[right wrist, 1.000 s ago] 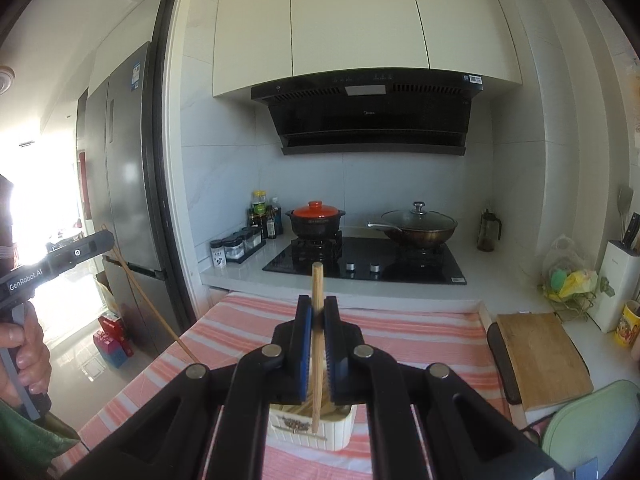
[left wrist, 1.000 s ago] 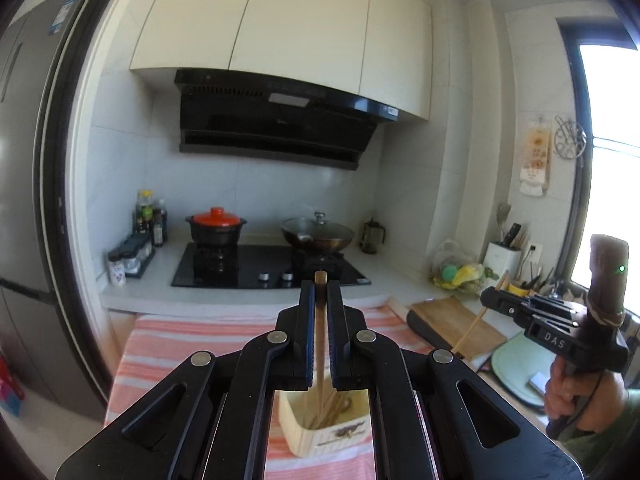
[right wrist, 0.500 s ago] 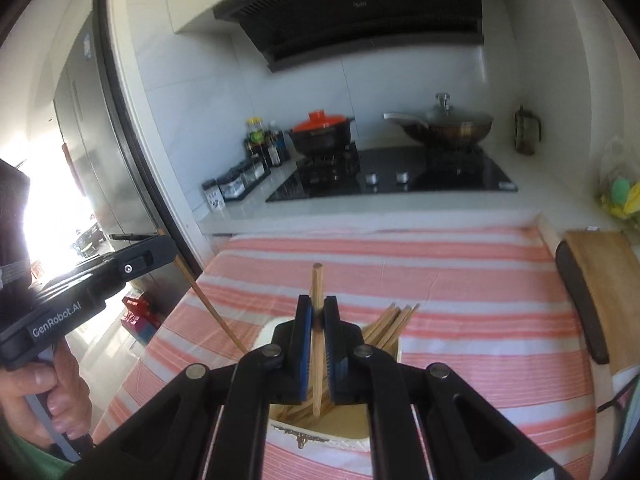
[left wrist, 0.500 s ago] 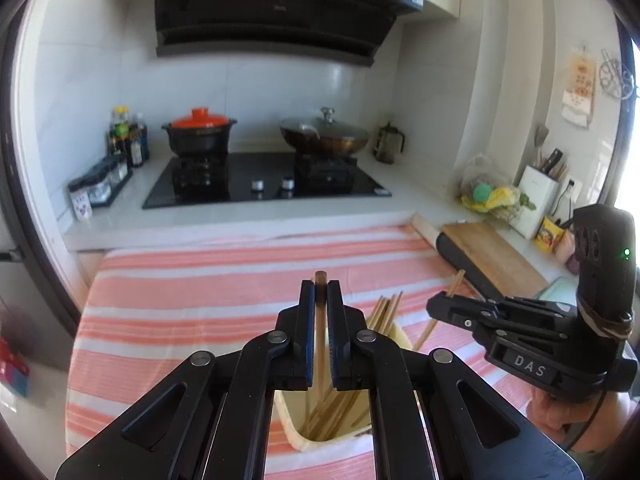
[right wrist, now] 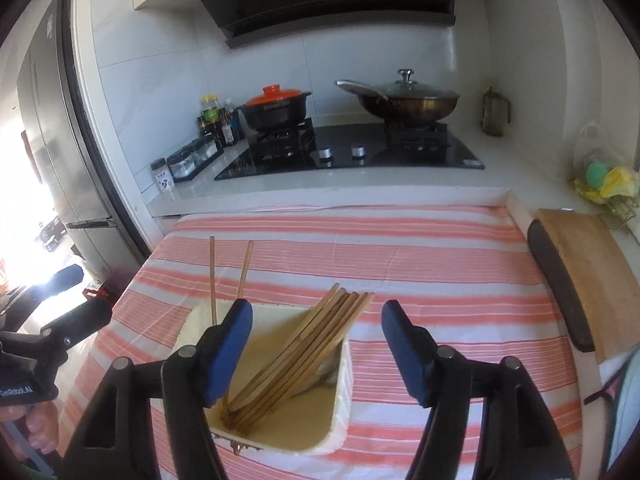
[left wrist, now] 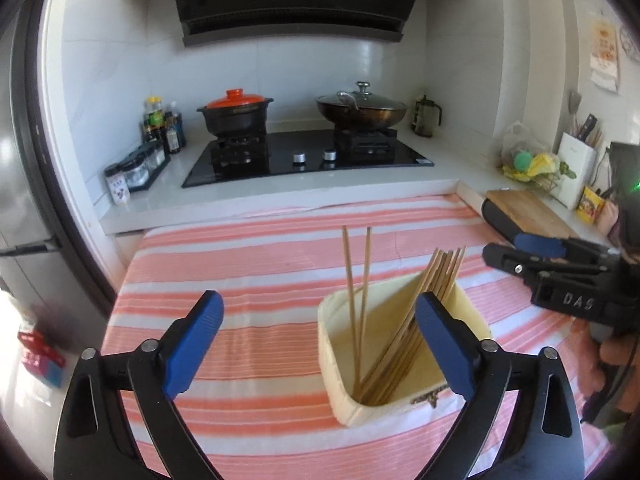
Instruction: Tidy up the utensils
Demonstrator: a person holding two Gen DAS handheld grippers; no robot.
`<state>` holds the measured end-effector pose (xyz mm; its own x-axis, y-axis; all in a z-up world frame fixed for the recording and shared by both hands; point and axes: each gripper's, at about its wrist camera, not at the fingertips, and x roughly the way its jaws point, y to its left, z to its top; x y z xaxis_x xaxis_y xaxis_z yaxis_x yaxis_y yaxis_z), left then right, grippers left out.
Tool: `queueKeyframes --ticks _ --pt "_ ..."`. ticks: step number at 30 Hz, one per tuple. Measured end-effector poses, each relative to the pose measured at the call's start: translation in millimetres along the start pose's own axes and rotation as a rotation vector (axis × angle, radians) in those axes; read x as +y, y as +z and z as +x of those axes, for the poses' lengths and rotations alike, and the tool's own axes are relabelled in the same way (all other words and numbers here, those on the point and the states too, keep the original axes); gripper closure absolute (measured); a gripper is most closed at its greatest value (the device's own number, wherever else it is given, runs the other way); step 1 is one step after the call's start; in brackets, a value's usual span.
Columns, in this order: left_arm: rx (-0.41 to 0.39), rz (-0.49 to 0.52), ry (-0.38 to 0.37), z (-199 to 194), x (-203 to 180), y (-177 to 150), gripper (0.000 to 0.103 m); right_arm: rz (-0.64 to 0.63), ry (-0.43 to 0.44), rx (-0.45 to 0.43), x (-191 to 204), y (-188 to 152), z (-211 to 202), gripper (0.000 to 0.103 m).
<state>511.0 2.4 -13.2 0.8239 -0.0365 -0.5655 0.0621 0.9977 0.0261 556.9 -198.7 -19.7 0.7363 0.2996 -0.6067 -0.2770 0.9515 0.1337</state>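
Where chopsticks (left wrist: 416, 320) lean, cream holder (left wrist: 404, 410).

The chopsticks' (right wrist: 296, 348) lower ends are hidden inside the cream holder (right wrist: 280, 436).

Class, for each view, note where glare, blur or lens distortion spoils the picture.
Left wrist view: fisheye bends the fridge edge; the red box on the floor is blurred. Right wrist view: doorway daylight washes out the left claw; the countertop bows.

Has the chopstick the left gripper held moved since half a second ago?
Yes. It left the left gripper, whose jaws are open, and stands in the cream holder beside another chopstick.
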Motion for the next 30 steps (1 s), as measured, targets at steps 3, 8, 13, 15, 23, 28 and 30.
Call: queueKeyframes --ticks 3,8,13,15,23,28,30 --pt "-0.025 0.063 0.069 -25.9 -15.0 -14.8 0.001 -0.018 -0.043 -0.044 2.5 -7.5 -33.7 0.034" --pt "-0.042 0.123 0.085 -68.8 -40.6 -44.5 0.001 -0.031 -0.093 -0.067 16.2 -31.3 -89.8 0.023" --pt "-0.063 0.126 0.113 -112.6 -58.4 -67.4 0.001 -0.054 -0.115 -0.084 32.0 -59.3 -140.3 0.02" --pt "-0.087 0.127 0.145 -129.6 -62.7 -74.8 0.001 -0.061 -0.127 -0.101 37.3 -71.6 -158.6 0.016" --pt "-0.101 -0.001 0.125 -188.5 -48.3 -108.4 0.001 -0.058 -0.14 -0.131 53.2 -118.5 -209.9 0.0" --pt "-0.099 -0.077 0.144 -216.6 -34.2 -127.4 0.0 -0.055 -0.129 -0.158 67.5 -140.8 -239.2 0.0" --pt "-0.096 -0.091 0.197 -225.5 -31.5 -130.2 0.0 -0.052 -0.125 -0.171 73.7 -147.5 -249.0 0.0"
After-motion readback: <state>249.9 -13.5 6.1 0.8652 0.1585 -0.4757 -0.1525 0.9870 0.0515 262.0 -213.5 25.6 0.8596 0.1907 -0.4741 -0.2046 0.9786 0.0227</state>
